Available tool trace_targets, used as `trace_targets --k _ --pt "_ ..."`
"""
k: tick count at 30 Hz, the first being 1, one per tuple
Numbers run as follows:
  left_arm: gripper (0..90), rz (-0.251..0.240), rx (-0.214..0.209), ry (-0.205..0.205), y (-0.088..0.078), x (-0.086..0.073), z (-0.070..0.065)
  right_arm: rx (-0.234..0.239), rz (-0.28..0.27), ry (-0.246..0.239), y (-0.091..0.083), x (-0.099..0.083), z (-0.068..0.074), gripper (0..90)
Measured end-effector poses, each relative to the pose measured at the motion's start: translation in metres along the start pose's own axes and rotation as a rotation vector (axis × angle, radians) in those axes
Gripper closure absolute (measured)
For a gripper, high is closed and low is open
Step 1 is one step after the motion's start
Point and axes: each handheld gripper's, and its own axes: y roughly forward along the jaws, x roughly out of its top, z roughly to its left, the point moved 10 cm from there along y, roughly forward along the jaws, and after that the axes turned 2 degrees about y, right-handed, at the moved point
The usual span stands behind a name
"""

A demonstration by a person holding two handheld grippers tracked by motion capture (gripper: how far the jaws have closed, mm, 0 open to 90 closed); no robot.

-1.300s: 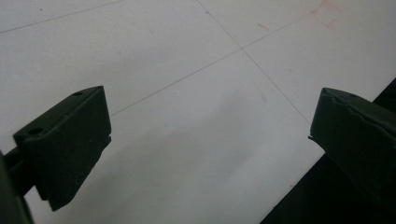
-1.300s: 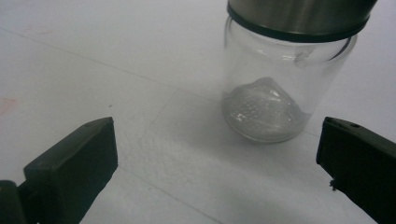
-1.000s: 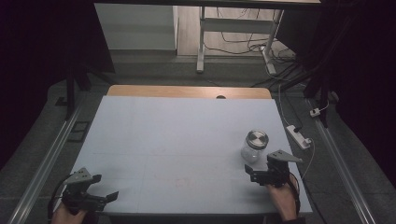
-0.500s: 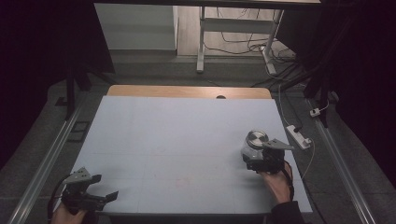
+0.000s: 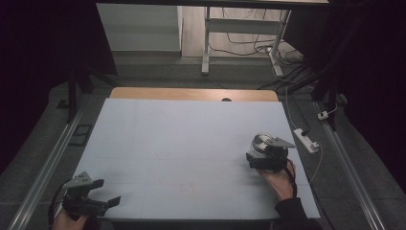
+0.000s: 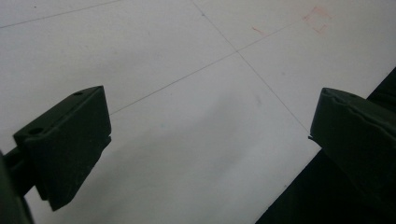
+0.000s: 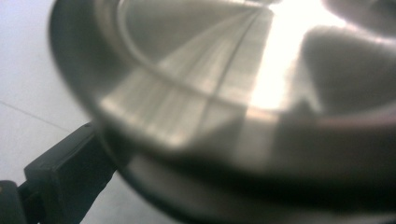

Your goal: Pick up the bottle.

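The right tool sits against the steel-lidded jar, its grip unclear, while the left tool, far from the jar, gapes wide.

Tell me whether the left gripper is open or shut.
Open: in its own view the left gripper's two black jaws stand far apart with only white table between them.

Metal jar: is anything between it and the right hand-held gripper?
Nothing visible. The right hand-held gripper is already at the metal jar, whose lid looms just past one jaw in the right gripper view. The white table around it is bare.
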Motion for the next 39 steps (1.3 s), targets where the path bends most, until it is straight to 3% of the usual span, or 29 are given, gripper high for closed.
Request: trace_targets --k 6,16,21,29,39 --pt "0.0 0.000 -0.004 -0.004 0.000 0.000 0.000 -0.004 -0.020 0.015 -0.003 0.001 -0.004 14.0" --pt "0.0 0.000 -0.008 -0.004 0.000 0.000 0.000 -0.008 -0.007 -0.003 -0.005 0.002 -0.003 15.1" --pt "0.0 -0.002 -0.011 -0.004 0.000 0.000 0.000 -0.029 -0.007 -0.040 -0.007 0.003 -0.001 15.2" --pt "0.0 -0.004 -0.013 -0.005 -0.001 0.000 -0.001 0.014 -0.024 -0.020 -0.015 0.010 0.006 15.2" --pt "0.0 -0.005 -0.016 -0.005 -0.001 0.000 -0.001 0.073 -0.051 -0.057 -0.027 0.021 0.031 15.2"
